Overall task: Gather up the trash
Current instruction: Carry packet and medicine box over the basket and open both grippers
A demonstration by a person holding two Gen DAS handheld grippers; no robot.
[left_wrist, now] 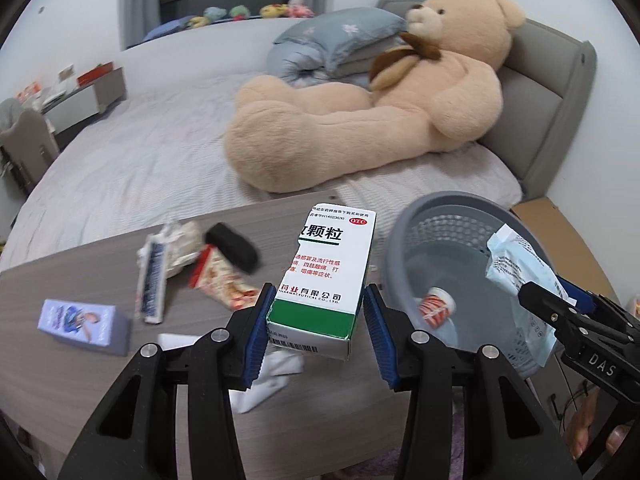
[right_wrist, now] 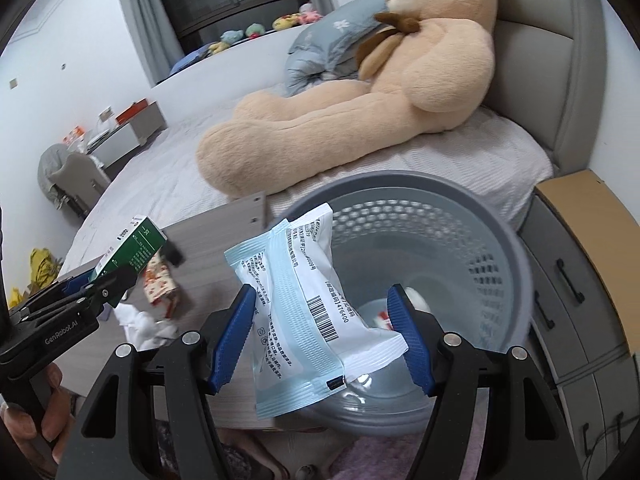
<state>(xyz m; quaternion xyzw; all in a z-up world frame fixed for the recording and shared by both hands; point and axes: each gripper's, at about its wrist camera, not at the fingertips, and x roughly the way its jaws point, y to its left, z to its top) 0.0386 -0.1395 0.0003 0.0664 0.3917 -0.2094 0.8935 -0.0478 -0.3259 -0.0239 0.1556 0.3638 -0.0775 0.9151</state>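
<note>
Left wrist view has the medicine box (left_wrist: 326, 276) front and centre: white with a green band and red print, clamped between the blue pads of the left gripper (left_wrist: 320, 328) and lifted clear of the wooden table (left_wrist: 80, 280). It's tilted a bit, top end pointing away toward the bed (left_wrist: 140, 160). Just to its right sits the grey perforated trash basket (left_wrist: 404, 232), with a small red and white cup (left_wrist: 436, 306) lying at the bottom.

Over on the right side, the right gripper (right_wrist: 324, 328) is gripping a white and light blue plastic pouch (right_wrist: 304, 312) with a barcode on it; its jaws are set wide and the pouch is pinched between the pads, hanging right over the basket's rim and partly above the opening. From the left camera you can see that same pouch sticking up at the basket's far right edge.

Still lying on the table: a purple box (left_wrist: 86, 320), a crumpled white and blue wrapper (left_wrist: 154, 276), a red patterned snack packet (left_wrist: 220, 280), a black block (left_wrist: 236, 246), and some white crumpled tissue (left_wrist: 268, 380) near the front edge.

Behind it all there's a huge beige teddy bear (left_wrist: 380, 100) sprawled on the bed against the grey headboard (left_wrist: 544, 92), next to a folded blue-grey quilt (left_wrist: 332, 48)
</note>
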